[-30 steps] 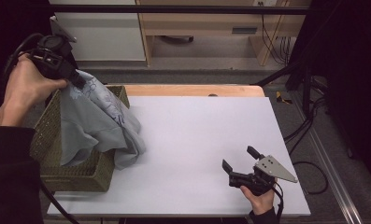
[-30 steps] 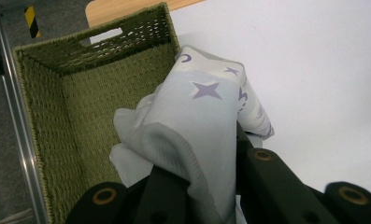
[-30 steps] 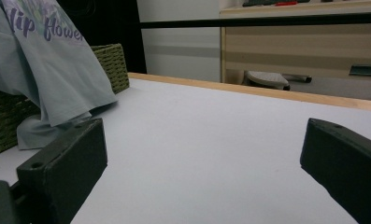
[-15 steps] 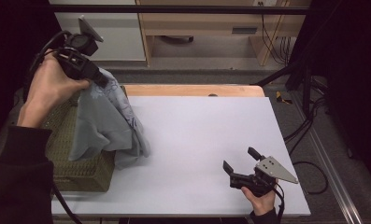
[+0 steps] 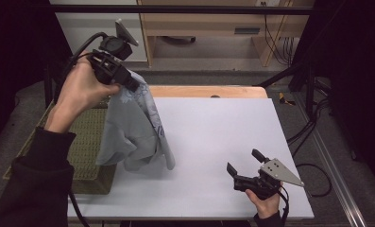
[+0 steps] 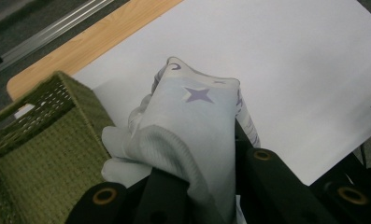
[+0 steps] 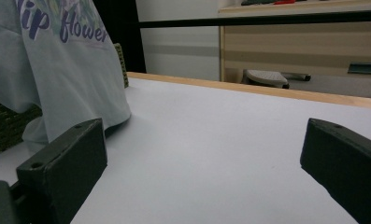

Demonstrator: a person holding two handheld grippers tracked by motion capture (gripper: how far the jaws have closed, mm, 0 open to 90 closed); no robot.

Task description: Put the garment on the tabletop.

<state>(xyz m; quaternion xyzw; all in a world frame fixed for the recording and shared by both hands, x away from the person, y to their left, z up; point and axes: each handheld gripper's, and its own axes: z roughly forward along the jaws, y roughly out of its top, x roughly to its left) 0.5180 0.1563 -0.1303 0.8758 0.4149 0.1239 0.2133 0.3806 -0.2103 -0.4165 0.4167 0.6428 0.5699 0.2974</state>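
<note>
A pale grey-blue shirt (image 5: 133, 127) with purple print hangs from my left gripper (image 5: 133, 85), which is shut on a bunched fold of it. The gripper is held high above the table's left side. In the left gripper view the cloth (image 6: 192, 121) covers both jaws of that gripper (image 6: 206, 158), so their tips are hidden. The shirt's lower end drapes over the right rim of a green woven basket (image 5: 88, 137) and onto the white tabletop (image 5: 213, 132). My right gripper (image 5: 243, 161) rests open near the front right corner, with nothing between its jaws (image 7: 202, 154); the shirt (image 7: 57, 60) hangs far off to its left.
The basket (image 6: 43, 140) stands at the table's left edge. A wooden strip (image 5: 208, 91) runs along the far edge. Beyond it are a wooden bench and cables on the floor. A black bar (image 5: 185, 9) crosses overhead at the back.
My left hand has carried the shirt to the right, from over the basket toward the table. More of the cloth now hangs outside the basket. The right gripper has kept still.
</note>
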